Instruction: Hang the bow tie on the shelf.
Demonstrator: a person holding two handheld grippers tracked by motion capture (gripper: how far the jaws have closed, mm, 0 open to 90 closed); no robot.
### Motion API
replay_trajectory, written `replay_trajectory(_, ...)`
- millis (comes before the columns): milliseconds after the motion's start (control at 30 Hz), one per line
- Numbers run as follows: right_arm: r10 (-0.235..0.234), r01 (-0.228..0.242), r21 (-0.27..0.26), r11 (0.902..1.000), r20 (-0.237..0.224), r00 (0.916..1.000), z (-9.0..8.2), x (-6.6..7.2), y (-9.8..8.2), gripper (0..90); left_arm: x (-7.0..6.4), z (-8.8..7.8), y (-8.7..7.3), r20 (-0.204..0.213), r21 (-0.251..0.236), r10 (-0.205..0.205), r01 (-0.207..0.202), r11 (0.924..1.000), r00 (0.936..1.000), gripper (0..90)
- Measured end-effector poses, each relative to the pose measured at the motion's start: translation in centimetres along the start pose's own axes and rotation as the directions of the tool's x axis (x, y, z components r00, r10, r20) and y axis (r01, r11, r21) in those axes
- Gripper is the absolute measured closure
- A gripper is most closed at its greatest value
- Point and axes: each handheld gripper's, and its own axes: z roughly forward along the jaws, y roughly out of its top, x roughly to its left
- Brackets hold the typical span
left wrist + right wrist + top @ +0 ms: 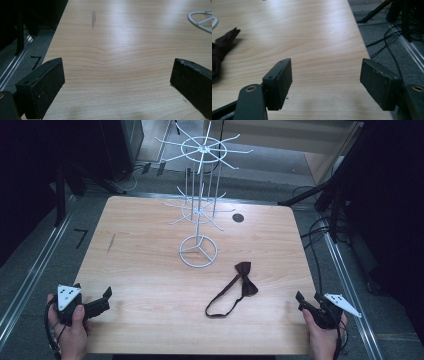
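Two grippers, jaws apart, at the table's [150, 320] near corners.
Bow tie [243, 282] lies nearer the right gripper [306, 303] than the left gripper [106, 299], strap toward near-left.

The room is dim and cool-toned, its surroundings falling to near black at 9 and 3 o'clock. Soft overhead light falls on the wooden table [150, 270], leaving faint, short shadows. In the left gripper view a pale glare spreads across the wood toward 1 o'clock. Both gripper views are soft and slightly grainy, the near jaws blurred at 6 o'clock.
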Motion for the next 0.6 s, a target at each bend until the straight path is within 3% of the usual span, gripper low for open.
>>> replay_trajectory(267,-0.046,0.046,0.021,0.9987,-0.018,0.9988,0.0,2.9,0.7,30.7,0.0,0.0,0.0,0.011,0.000,-0.002,0.002,1.0000,0.9999,0.0)
replay_trajectory(600,-0.025,0.028,0.061,0.9978,-0.054,0.9982,0.6,4.9,1.1,35.8,0.1,0.1,0.0,0.025,0.000,-0.015,0.015,0.9999,0.9996,0.1)
